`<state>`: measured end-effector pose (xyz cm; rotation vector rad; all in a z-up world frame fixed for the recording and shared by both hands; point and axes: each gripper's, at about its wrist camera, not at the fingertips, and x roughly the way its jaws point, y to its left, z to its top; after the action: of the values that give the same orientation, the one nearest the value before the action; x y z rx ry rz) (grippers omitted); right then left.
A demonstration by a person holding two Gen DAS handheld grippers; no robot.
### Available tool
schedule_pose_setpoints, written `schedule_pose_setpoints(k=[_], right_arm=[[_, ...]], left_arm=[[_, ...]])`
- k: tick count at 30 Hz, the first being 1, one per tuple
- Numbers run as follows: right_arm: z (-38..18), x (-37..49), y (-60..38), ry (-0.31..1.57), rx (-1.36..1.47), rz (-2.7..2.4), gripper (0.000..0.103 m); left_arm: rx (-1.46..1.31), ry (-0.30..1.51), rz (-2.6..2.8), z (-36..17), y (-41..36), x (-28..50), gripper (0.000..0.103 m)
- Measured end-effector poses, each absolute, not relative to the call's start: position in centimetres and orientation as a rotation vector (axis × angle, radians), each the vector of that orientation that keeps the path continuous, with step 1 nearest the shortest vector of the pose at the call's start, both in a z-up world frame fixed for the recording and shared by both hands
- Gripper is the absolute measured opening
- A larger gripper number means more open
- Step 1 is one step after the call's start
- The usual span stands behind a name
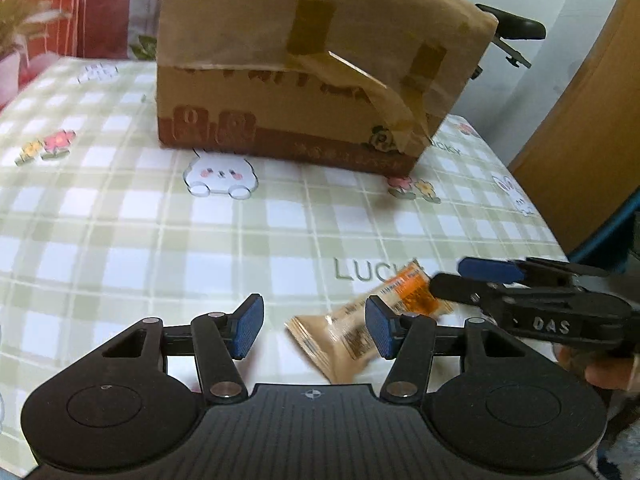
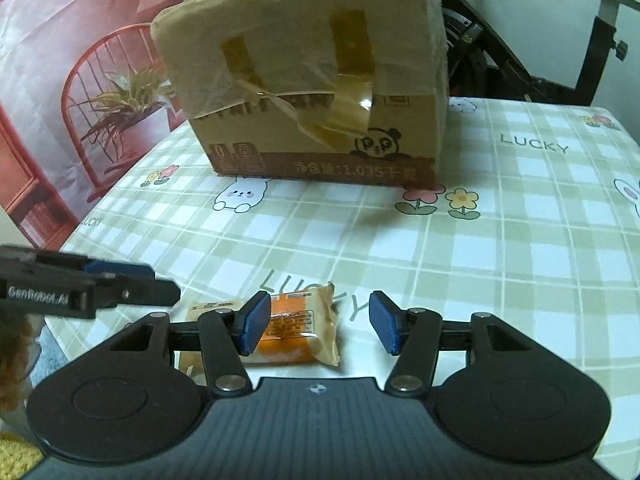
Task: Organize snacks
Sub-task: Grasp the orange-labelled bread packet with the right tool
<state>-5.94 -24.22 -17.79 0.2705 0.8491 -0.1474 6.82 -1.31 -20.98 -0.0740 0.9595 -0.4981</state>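
Packet (image 2: pixel 298 330) lies flat on tablecloth (image 2: pixel 500 260), long axis crosswise.

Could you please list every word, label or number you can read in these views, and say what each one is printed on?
"LUCKY": green checked tablecloth, repeated.
"PP": panda logo on the cardboard box.
"净含量:1.035千克": brown band along the box's foot; blurred, so uncertain.
"DAS": right hand-held gripper.
"GenRobot.AI": left hand-held gripper, blurred.
Snack packet: label print too small to read.
Upper lettering on the box: blurred and taped over, unreadable.
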Motion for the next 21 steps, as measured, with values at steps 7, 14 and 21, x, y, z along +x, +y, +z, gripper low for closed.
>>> schedule_pose_setpoints(k=[7,14,21], right_arm=[[-18.6,-4.9,-24.3,0.871,0.304,-0.130,0.056],[-19.6,-4.9,-24.8,0.888,0.401,-0.118,0.047],[-19.9,-5.1,-25.2,0.881,0.463,-0.116,0.044]], left_arm=[[-0.141,1.031,-0.522,-22.5,-2.4,6.7,0.057],[-0.185,1.066,-0.516,-23.8,-2.3,7.1,0.057],[-0.263,1.089,-0.498,-24.6,-2.1,8.1,0.058]])
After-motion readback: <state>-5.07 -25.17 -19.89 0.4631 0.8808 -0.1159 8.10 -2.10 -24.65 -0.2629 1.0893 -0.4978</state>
